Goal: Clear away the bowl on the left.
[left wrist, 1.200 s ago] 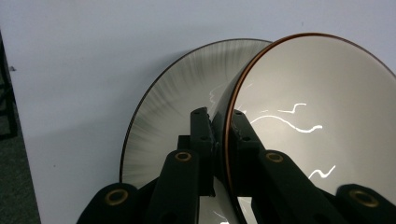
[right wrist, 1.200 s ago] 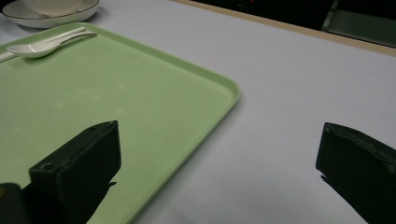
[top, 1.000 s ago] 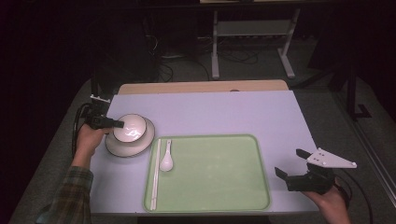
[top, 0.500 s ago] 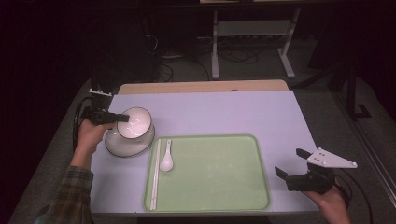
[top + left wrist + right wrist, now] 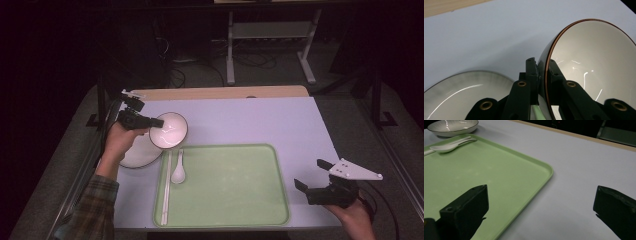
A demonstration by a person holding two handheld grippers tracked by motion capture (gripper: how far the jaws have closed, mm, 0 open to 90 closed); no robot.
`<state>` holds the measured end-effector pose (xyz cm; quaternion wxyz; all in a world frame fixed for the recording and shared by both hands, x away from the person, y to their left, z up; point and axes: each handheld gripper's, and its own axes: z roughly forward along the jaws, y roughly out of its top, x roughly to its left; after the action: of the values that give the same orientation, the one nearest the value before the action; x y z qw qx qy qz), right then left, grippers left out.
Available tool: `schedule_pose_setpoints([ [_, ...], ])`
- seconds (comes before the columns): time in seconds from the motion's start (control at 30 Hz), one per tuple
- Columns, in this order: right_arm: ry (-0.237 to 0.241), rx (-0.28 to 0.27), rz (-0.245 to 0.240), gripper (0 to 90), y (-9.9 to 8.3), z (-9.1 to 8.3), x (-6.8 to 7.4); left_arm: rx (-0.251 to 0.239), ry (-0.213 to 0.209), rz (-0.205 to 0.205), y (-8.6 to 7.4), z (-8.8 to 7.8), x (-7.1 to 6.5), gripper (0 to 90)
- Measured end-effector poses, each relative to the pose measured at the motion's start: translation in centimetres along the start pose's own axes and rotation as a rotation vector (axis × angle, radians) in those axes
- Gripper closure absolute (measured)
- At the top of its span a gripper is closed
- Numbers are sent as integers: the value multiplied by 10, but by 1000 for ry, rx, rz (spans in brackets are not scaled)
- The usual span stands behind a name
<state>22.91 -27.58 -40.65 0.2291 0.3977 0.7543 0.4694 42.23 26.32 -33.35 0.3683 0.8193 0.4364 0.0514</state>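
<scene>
Two black grippers are in our hands at the table. Closest to us, low on the right side of the high view, our right gripper (image 5: 312, 176) rests with its jaws spread wide and nothing between them. In the right gripper view we see it (image 5: 541, 212) sitting over the pale purple table top (image 5: 584, 165), just beside the edge of the flat light green plastic tray (image 5: 499, 177).

On the left end of the tray lie a small white spoon (image 5: 178, 171) and a pair of long pale chopsticks (image 5: 166, 187), side by side. The rest of the tray is bare green.

A bit farther off on the left, a shallow white plate with a dark rim (image 5: 139, 156) sits on the table, just beside the tray's corner.

Above the plate, our left gripper (image 5: 159, 121) clamps the rim of a round white bowl with a thin brown edge (image 5: 169, 131). In the left gripper view one jaw is on the bowl's dark outside and the other is on its shiny white inside (image 5: 594, 62). The bowl is lifted off the plate and tipped, so its open side faces us in the high view.

Past the purple top we see a strip of light wooden table edge (image 5: 220, 93).
</scene>
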Motion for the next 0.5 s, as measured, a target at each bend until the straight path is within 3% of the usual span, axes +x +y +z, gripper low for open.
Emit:
schedule_pose_setpoints([
  [0.5,4,-4,2,0,0,-1,0,55,-107,96,22,58,-57,826],
])
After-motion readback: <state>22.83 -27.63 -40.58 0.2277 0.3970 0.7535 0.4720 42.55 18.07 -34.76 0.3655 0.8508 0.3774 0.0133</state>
